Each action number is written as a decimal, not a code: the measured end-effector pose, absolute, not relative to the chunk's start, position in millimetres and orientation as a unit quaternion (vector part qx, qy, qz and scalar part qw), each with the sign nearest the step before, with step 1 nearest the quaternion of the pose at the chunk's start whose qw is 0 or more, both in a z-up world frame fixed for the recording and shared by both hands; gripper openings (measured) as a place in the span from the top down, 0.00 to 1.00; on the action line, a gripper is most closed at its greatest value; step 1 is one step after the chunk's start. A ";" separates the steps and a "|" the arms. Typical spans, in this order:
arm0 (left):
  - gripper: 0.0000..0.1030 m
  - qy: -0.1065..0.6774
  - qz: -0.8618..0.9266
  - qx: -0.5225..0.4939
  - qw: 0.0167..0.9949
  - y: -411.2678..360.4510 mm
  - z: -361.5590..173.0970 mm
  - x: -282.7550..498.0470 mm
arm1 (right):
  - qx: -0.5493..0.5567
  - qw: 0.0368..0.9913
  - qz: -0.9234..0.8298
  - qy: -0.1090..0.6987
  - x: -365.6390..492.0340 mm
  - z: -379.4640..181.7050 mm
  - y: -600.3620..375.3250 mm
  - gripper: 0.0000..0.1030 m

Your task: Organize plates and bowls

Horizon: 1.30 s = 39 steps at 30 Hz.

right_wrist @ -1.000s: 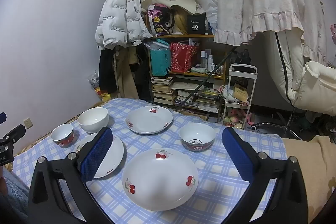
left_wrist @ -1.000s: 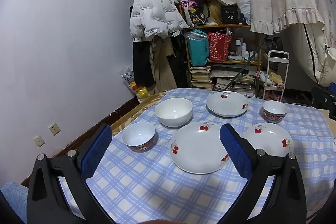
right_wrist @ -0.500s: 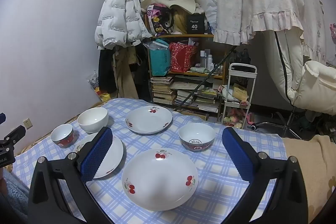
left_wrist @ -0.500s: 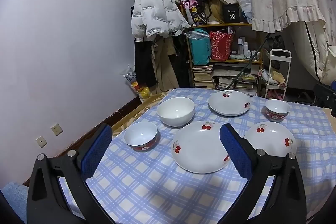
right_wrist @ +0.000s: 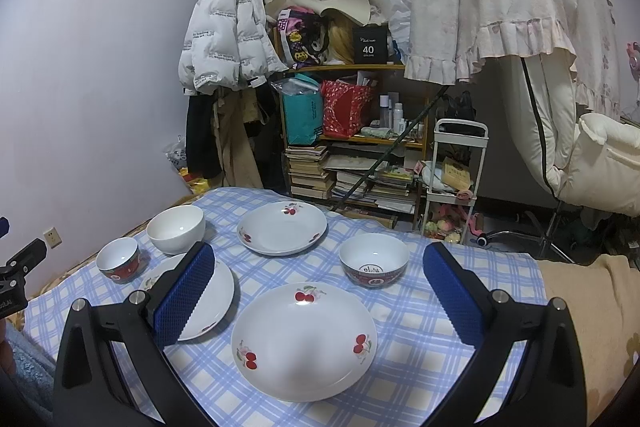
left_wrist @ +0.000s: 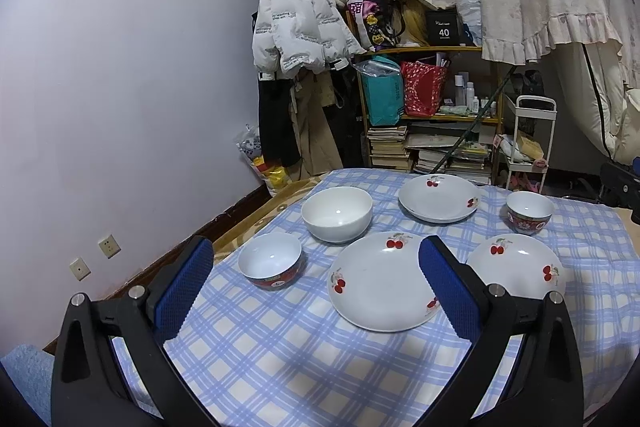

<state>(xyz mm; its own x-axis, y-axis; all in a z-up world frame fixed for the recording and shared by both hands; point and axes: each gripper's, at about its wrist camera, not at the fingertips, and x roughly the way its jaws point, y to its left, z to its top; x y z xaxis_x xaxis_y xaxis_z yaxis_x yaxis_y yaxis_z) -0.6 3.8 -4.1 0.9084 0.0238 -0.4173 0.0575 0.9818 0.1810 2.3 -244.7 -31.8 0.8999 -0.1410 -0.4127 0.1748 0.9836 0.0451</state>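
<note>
1. Left gripper (left_wrist: 316, 281): jaws wide apart, holding nothing, above the checked tablecloth (left_wrist: 280, 359).
2. Small red-patterned bowl (left_wrist: 271, 264) and plain white bowl (left_wrist: 337, 213) stand at left.
3. Three cherry plates (left_wrist: 380, 287) lie separately, unstacked.
4. Right gripper (right_wrist: 318, 291): jaws wide apart, empty, above the nearest plate (right_wrist: 304, 339); another red-patterned bowl (right_wrist: 374, 263) sits just beyond it.
</note>
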 end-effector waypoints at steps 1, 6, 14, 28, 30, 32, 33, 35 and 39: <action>0.02 0.214 -0.008 0.094 0.972 3.6 -3.7 -0.6 | 0.040 0.974 -0.081 0.208 2.2 -31.9 -244.6 0.00; 0.02 0.213 -0.006 0.094 0.972 1.6 -1.9 -1.7 | 0.041 0.974 -0.082 0.208 2.3 -32.5 -244.8 0.00; 0.02 0.210 -0.011 0.098 0.973 -1.2 -0.3 -4.3 | 0.042 0.974 -0.081 0.209 2.5 -33.0 -245.0 0.00; 0.02 0.210 -0.010 0.098 0.973 -2.5 -0.7 -5.9 | 0.042 0.974 -0.081 0.209 2.6 -32.8 -244.9 0.00; 0.02 0.211 -0.010 0.098 0.973 -2.1 -1.0 -6.0 | 0.042 0.974 -0.081 0.209 2.5 -32.7 -244.8 0.00; 0.02 0.212 -0.011 0.098 0.972 -0.8 -2.1 -4.6 | 0.042 0.974 -0.081 0.209 2.5 -32.6 -244.8 0.00; 0.02 0.212 -0.011 0.098 0.972 0.2 -2.3 -3.6 | 0.042 0.974 -0.081 0.209 2.5 -32.6 -244.8 0.00; 0.02 0.212 -0.011 0.098 0.972 -0.5 -2.3 -3.5 | 0.042 0.974 -0.081 0.209 2.5 -32.7 -244.7 0.00; 0.02 0.212 -0.011 0.098 0.972 -0.6 -2.2 -3.7 | 0.042 0.974 -0.081 0.209 2.6 -32.8 -244.6 0.00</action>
<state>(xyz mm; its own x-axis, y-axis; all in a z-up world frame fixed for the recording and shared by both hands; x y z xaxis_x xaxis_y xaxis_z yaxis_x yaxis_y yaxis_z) -3.7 -0.6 -2.2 0.9096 0.0211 -0.4150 0.0620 0.9806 0.1858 2.6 -244.6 -32.8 0.8992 -0.1395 -0.4147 0.1750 0.9834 0.0487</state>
